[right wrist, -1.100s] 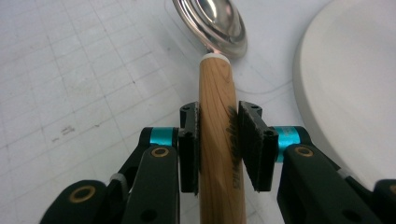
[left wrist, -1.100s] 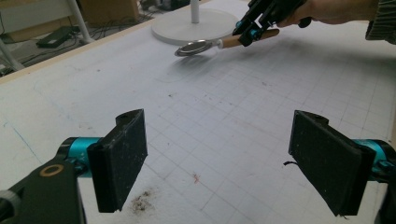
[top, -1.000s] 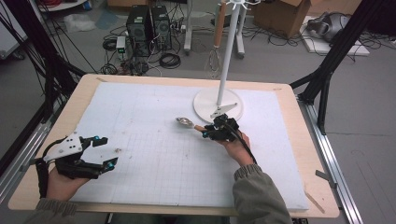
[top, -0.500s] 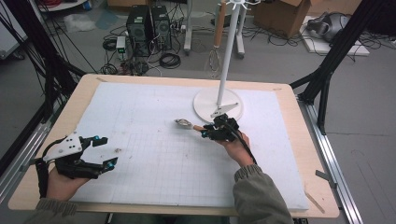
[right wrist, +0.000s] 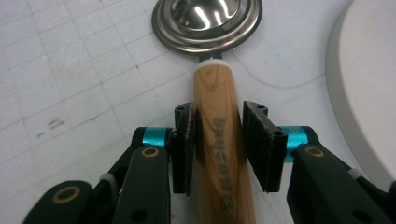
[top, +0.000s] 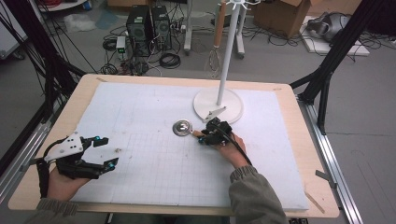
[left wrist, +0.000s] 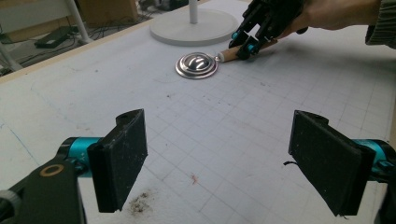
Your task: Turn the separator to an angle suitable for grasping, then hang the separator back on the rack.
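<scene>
Wood fills the gap between the right gripper's (right wrist: 218, 142) jaws: the handle (right wrist: 222, 154) of a metal ladle (top: 183, 128) runs straight up that gripper's view, both pads pressed against its sides, so the jaws are clamped on it; dark lettering shows on the grain between the pads; the ladle's ridged steel bowl (right wrist: 208, 21) lies just past the handle's pale collar, resting on the white gridded mat (top: 140, 112). From the high view, the ladle sits near the middle of the mat, just beside the round white base (top: 218, 103) of a stand, whose pole rises with a whisk (top: 215, 56) hanging from it; the right gripper (top: 212, 135) reaches in from the person's side. Well apart, at the mat's near left corner, the left gripper (top: 103, 151) rests with jaws wide apart around nothing; its own view looks across bare mat toward the ladle (left wrist: 197, 64).
</scene>
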Demonstrator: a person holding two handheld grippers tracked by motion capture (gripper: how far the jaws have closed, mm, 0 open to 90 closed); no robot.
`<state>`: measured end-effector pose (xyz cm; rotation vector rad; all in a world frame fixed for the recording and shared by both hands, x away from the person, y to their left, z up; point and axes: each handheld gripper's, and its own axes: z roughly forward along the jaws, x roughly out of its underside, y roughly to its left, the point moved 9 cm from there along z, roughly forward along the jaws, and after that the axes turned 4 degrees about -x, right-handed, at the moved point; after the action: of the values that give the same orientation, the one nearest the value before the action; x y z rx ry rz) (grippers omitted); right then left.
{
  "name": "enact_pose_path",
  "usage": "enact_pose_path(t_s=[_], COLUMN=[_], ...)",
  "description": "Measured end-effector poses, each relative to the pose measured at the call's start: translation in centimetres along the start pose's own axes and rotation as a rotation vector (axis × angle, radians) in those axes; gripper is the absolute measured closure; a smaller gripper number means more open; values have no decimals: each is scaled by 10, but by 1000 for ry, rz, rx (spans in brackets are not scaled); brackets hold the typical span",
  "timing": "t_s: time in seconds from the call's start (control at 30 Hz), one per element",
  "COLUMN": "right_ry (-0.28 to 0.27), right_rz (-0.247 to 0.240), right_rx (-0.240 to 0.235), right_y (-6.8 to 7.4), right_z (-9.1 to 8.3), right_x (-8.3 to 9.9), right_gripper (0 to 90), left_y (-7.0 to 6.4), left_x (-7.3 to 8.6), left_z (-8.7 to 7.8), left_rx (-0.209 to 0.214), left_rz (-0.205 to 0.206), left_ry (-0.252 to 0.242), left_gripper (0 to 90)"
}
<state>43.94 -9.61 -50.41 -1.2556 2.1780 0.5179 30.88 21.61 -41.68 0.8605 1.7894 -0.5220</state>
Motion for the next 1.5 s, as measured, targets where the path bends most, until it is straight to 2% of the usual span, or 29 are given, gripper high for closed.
enact_pose_path(t_s=[0.1, 0.2, 0.37, 0.47, 0.5, 0.63, 0.73, 0.9, 1.17, 1.3, 1.37, 1.5], right_ry=[5, -6, -19, -45, -56, -54, -71, -81, -92, -97, -107, -107], right_rz=[-3, 34, 30, 19, 20, 11, 11, -15, -16, -43, -39, -72], right_rx=[-6, -18, -31, -15, -26, -22, -38, -55, -78, -92, -107, -127], right_y=[0, 0, 2, 4, 4, 6, 11, 19, 29, 36, 42, 52], right_z=[2, 2, 0, -5, -7, -13, -18, -24, -26, -27, -29, -31], right_x=[-2, -2, -4, -9, -10, -10, -13, -16, -18, -20, -21, -24], right_gripper=[651, 676, 678, 677, 677, 676, 676, 676, 676, 675, 675, 675], left_y=[0, 0, 2, 2, 2, 1, 1, 0, -1, -3, -4, -8], left_x=[0, 0, 0, -1, -1, -1, -1, 0, -1, -2, -2, -3], left_z=[0, 0, -2, -2, -2, -2, -2, -1, -2, -1, 0, 2], left_rx=[1, 1, -4, -3, -3, -4, -4, 0, -1, 6, 12, 29], left_rz=[-1, 6, -1, 1, 2, 1, 2, 2, 8, 12, 12, 22], left_ry=[-2, 3, -4, -5, -4, -4, -4, -1, -1, 0, 1, 5], left_gripper=[198, 198, 198, 198, 198, 198, 198, 198, 197, 198, 198, 201])
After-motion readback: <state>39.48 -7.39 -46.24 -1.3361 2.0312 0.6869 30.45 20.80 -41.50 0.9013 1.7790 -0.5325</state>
